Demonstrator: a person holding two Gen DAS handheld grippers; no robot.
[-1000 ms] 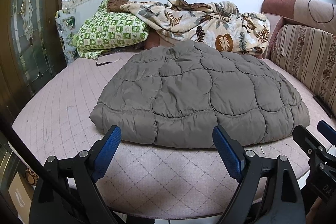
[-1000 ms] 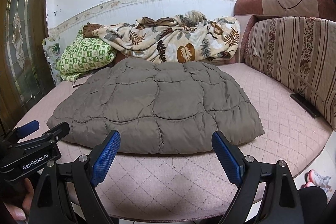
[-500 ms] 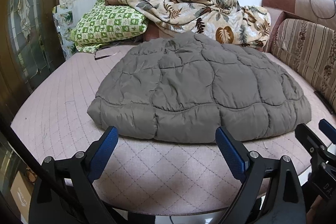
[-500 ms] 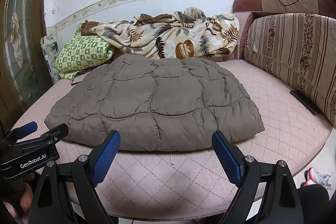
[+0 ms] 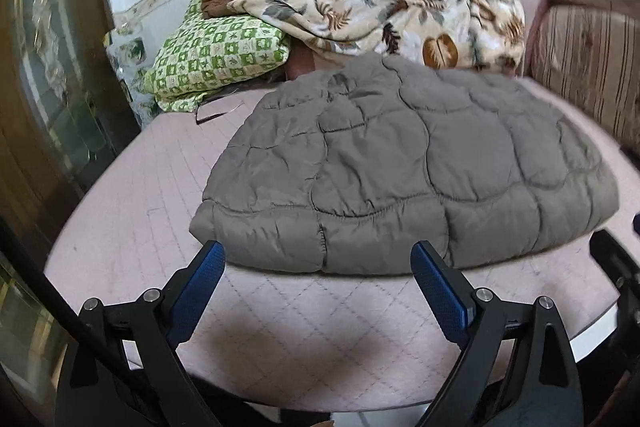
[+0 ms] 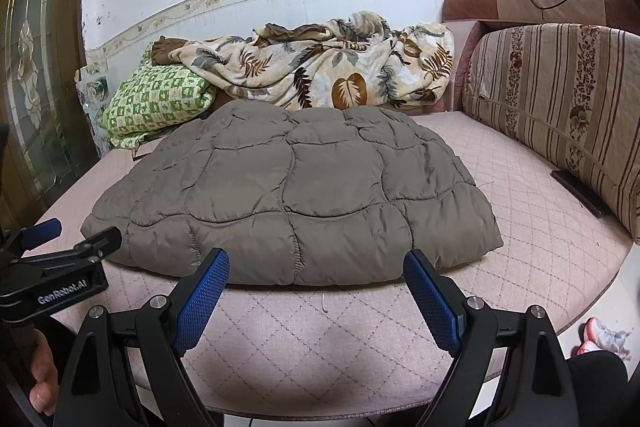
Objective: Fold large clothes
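Note:
A grey quilted padded garment (image 5: pixel 400 163) lies folded in a thick flat bundle on the pink quilted couch seat (image 5: pixel 304 339); it also shows in the right wrist view (image 6: pixel 296 195). My left gripper (image 5: pixel 318 259) is open and empty, just short of the bundle's near edge. My right gripper (image 6: pixel 316 267) is open and empty, also at the near edge, toward the right half. The left gripper shows at the lower left of the right wrist view (image 6: pixel 64 239), beside the bundle's left corner.
A leaf-patterned blanket (image 6: pixel 340 67) and a green checked pillow (image 6: pixel 156 99) are piled at the back. A striped cushion (image 6: pixel 560 107) lines the right side, with a dark flat object (image 6: pixel 580 191) at its foot. A dark door (image 5: pixel 40 107) stands left.
The left gripper has tilted and shifted left, so the bundle sits further right and slanted in its view. The right gripper has barely moved. Both stay open.

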